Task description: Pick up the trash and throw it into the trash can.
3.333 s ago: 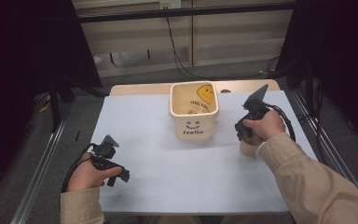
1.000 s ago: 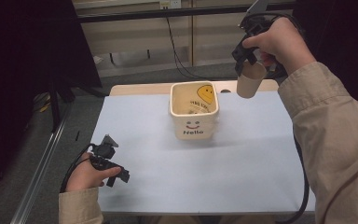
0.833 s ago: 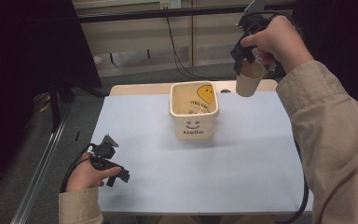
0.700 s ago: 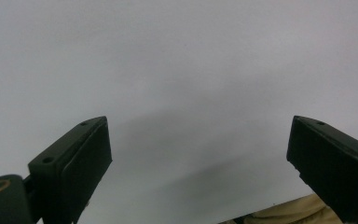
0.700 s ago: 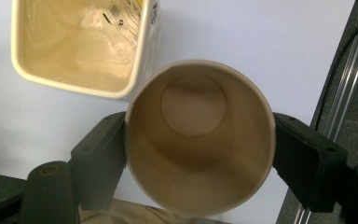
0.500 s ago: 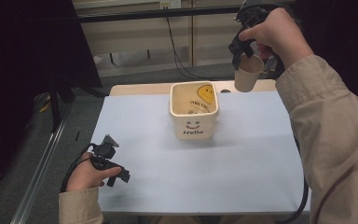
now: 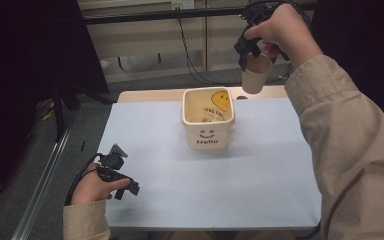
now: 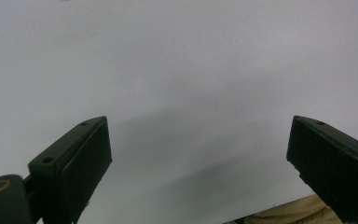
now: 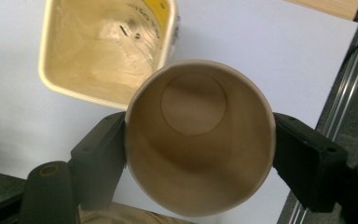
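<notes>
The right tongs (image 7: 252, 47), pinching a brown paper cup (image 7: 255, 73), have lifted it off the table (image 7: 260, 175) to high beside the cream "Hello" bin (image 7: 208, 131); probably a drop follows; left tongs (image 7: 122, 181) rest spread.

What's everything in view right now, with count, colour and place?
Paper cup: one, brown, looks empty, held in the air beyond the bin's far right corner.
Bin: one, cream, smiley face and "Hello" print, crumpled clear plastic inside, standing toward the table's far middle.
Table: one, pale blue-white top with a wooden far edge.
Cables: a few, black, on the floor beyond the table.
Left gripper: black, jaws apart, near left of the table.
Right gripper: black, clamping the cup.
Sleeves: two, tan.
</notes>
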Motion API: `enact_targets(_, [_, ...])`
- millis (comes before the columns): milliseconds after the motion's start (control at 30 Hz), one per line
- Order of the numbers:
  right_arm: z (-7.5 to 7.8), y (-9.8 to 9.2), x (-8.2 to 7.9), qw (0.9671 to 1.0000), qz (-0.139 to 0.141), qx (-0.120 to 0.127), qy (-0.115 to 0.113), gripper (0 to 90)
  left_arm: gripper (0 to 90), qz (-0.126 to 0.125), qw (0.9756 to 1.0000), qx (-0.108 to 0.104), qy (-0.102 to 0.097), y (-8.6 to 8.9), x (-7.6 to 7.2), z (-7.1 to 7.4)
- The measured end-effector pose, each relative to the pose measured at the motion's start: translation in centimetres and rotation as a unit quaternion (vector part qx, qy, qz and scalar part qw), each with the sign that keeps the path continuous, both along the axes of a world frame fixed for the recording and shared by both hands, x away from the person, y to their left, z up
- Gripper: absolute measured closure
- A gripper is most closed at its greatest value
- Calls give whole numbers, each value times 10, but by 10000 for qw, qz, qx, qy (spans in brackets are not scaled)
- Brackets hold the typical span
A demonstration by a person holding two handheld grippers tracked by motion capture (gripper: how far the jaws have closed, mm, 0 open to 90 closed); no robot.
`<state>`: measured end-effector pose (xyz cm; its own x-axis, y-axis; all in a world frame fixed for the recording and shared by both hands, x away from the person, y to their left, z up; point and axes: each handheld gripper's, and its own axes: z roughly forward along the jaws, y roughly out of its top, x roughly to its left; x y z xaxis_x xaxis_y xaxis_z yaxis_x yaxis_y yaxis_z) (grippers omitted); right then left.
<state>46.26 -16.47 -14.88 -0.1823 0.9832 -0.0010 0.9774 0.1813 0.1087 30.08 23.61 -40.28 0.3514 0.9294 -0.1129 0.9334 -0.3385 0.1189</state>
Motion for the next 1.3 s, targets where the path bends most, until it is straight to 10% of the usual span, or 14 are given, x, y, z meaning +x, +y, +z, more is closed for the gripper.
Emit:
enact_targets(700, [-12, 64, 14, 9982, 592, 81, 13, 223, 63, 7, 10000, -39, -43, 3, 0, 0])
enact_targets(1300, [-74, 78, 23, 9958, 858, 104, 300, 216, 63, 22, 10000, -1, -87, 1, -1, 0])
